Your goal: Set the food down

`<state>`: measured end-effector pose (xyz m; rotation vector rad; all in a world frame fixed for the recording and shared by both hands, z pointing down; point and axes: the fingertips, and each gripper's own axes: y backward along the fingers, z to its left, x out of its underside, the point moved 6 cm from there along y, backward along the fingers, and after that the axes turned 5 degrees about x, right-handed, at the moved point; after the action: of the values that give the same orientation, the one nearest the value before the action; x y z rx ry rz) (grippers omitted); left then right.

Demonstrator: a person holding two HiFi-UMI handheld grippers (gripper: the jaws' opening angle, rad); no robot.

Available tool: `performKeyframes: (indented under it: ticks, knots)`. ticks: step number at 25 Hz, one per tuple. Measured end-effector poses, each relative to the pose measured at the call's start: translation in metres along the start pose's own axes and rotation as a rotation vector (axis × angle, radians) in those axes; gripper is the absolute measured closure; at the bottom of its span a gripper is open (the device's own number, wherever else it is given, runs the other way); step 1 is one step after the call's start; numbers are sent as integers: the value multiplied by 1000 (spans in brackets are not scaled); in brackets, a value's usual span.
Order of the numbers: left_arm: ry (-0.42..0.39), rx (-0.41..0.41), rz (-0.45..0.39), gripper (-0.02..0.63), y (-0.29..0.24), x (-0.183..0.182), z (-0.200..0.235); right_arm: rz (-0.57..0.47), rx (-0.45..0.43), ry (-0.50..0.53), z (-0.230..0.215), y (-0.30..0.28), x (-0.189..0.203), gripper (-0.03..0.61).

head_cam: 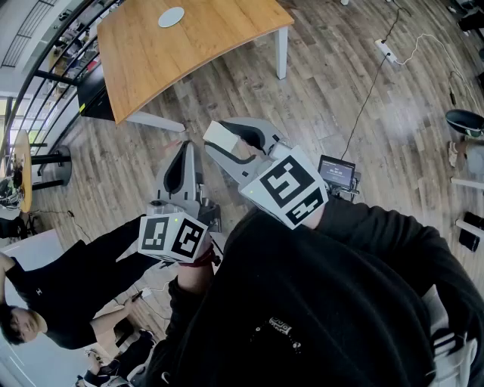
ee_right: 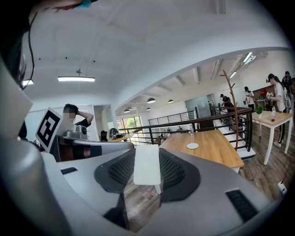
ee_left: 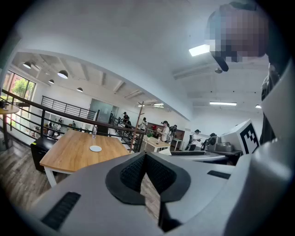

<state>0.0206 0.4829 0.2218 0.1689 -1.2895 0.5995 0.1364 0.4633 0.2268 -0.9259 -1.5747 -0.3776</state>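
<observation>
A flat white rectangular piece of food (ee_right: 147, 165) sits between the jaws of my right gripper (ee_right: 148, 171), which is shut on it and holds it in the air above the wooden floor. From the head view the same white piece (head_cam: 221, 134) shows at the tip of the right gripper (head_cam: 224, 142). My left gripper (head_cam: 186, 145) hangs just left of it, its jaws closed together with nothing between them; its tips meet in the left gripper view (ee_left: 145, 156). Ahead stands a wooden table (head_cam: 189, 53) carrying a small white plate (head_cam: 172, 17), with neither gripper over it.
A black railing (head_cam: 45, 75) runs along the far left by a round table (head_cam: 23, 166). A power strip with a cable (head_cam: 386, 51) and a small screen device (head_cam: 336, 172) lie on the floor at the right. A person in black (head_cam: 45, 295) is at the lower left.
</observation>
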Motion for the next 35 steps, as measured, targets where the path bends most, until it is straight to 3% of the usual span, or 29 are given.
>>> performKeyframes:
  ticks: [17, 35]
  knots:
    - [4, 17, 1, 617, -10, 6, -8, 8, -39, 0, -4, -2, 5, 407]
    - [-50, 58, 87, 617, -83, 8, -52, -25, 15, -71, -82, 30, 8, 408]
